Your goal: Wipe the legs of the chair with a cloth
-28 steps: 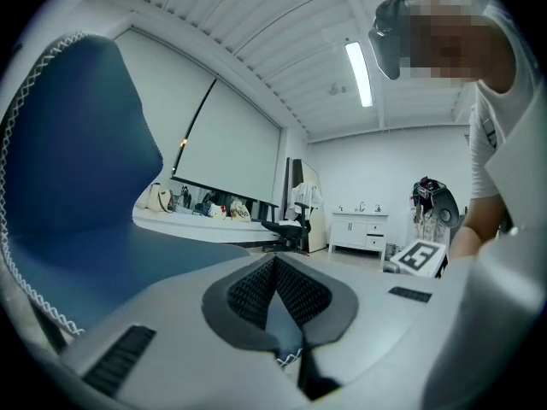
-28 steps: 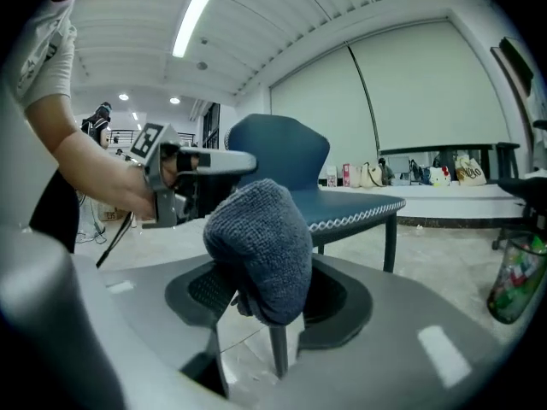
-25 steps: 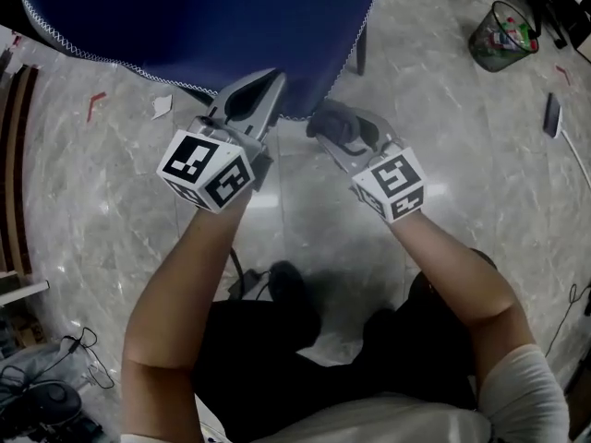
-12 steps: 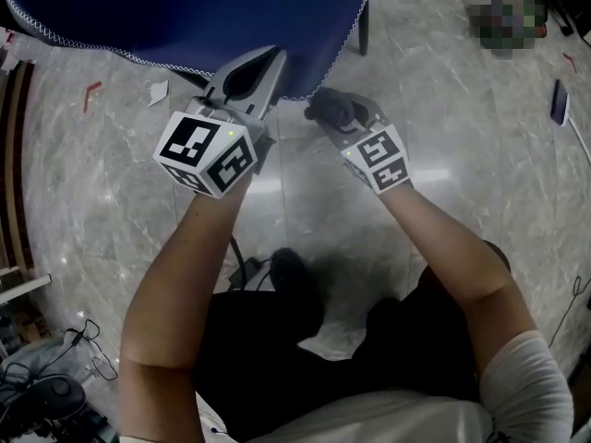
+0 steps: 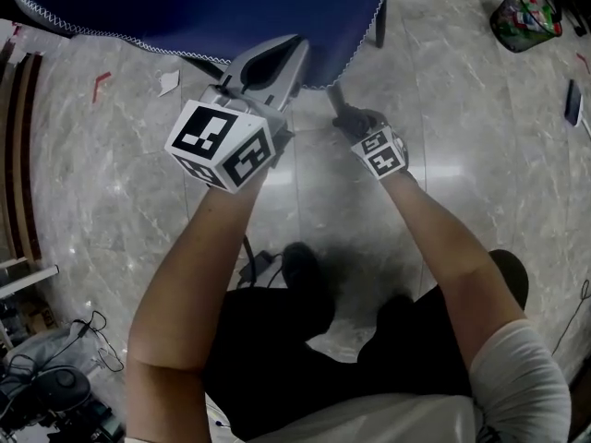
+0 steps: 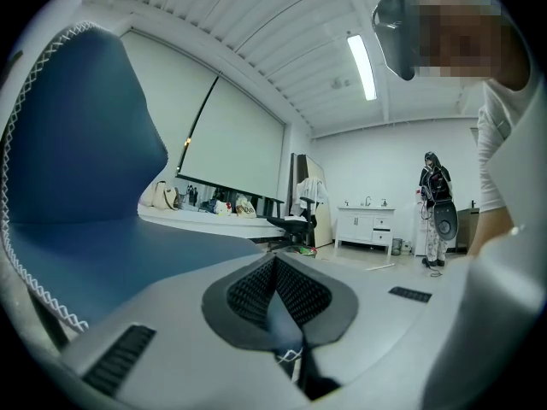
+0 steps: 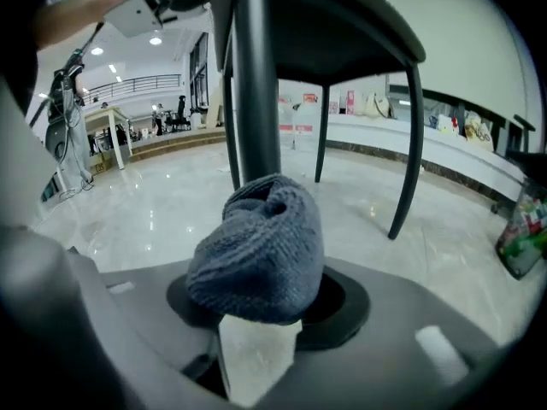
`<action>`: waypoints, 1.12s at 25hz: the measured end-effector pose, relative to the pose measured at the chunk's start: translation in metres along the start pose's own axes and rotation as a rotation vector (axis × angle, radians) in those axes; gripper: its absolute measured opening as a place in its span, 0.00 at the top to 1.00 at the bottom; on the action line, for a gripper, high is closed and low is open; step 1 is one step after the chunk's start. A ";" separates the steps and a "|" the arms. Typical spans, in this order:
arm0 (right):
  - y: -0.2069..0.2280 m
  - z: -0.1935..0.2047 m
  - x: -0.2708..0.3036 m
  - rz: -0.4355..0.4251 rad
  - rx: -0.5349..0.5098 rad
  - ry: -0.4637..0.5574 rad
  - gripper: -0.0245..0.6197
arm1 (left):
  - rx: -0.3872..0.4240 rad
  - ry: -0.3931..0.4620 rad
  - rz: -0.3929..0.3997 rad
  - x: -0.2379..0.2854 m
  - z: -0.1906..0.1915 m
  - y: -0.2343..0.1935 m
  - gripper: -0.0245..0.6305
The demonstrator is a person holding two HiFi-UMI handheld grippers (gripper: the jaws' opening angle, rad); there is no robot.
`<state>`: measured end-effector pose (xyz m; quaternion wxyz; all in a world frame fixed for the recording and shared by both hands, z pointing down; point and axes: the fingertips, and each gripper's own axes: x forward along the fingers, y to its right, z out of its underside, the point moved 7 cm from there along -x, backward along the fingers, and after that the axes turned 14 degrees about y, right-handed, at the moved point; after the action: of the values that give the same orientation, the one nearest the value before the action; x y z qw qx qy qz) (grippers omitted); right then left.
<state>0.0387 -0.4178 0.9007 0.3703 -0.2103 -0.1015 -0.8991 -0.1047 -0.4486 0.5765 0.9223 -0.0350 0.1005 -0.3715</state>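
The blue chair seat [image 5: 194,7] fills the top of the head view, and its black front leg [image 7: 255,75] stands close in the right gripper view. My right gripper [image 5: 346,111] reaches below the seat's edge, shut on a grey cloth [image 7: 261,246]. The cloth sits right at that leg and seems to touch it. Two more black legs [image 7: 408,143] stand farther back. My left gripper [image 5: 275,63] lies over the seat's front edge, jaws shut with nothing between them. In the left gripper view the seat [image 6: 85,229] shows to the left of the gripper [image 6: 275,284].
A mesh waste bin [image 5: 526,15] stands on the marble floor at the far right. A dark flat object [image 5: 573,102] lies nearer the right edge. A paper scrap [image 5: 168,82] lies left of the chair. Cables [image 5: 55,386] and wooden boards [image 5: 18,155] occupy the left side.
My right gripper has moved forward and down under the seat edge, bringing the cloth up to the front leg. The left gripper has shifted slightly forward and to the right.
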 end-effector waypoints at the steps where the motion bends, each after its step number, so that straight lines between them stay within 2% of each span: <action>1: 0.001 0.013 0.005 0.006 0.014 -0.038 0.69 | 0.002 -0.001 -0.001 0.000 0.001 0.000 0.96; 4: 0.002 0.027 0.013 0.017 0.055 -0.085 0.69 | 0.008 -0.006 0.002 -0.001 0.003 0.001 0.96; 8: -0.004 0.002 0.001 0.002 0.040 -0.035 0.69 | 0.018 -0.013 0.002 -0.001 0.003 0.002 0.96; 13: -0.012 -0.092 -0.037 -0.029 -0.061 0.128 0.69 | 0.003 -0.012 0.017 -0.002 0.003 0.003 0.96; 17: -0.017 -0.166 -0.067 -0.028 -0.066 0.250 0.69 | -0.008 -0.007 0.017 -0.001 0.003 0.003 0.96; 20: -0.019 -0.198 -0.080 -0.022 -0.047 0.325 0.69 | 0.003 -0.008 0.020 -0.003 0.003 0.003 0.96; 22: -0.019 -0.198 -0.079 -0.019 -0.040 0.351 0.69 | 0.002 -0.008 0.019 -0.003 0.003 0.002 0.96; 25: -0.017 -0.178 -0.071 -0.010 -0.041 0.360 0.69 | -0.008 -0.005 0.020 -0.003 0.002 0.002 0.96; 28: -0.013 -0.135 -0.055 -0.004 -0.017 0.255 0.69 | -0.011 -0.005 0.019 -0.002 0.002 0.002 0.96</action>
<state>0.0234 -0.4203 0.7552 0.3766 -0.0972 -0.0463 -0.9201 -0.1040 -0.4457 0.5782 0.9258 -0.0402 0.1005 -0.3622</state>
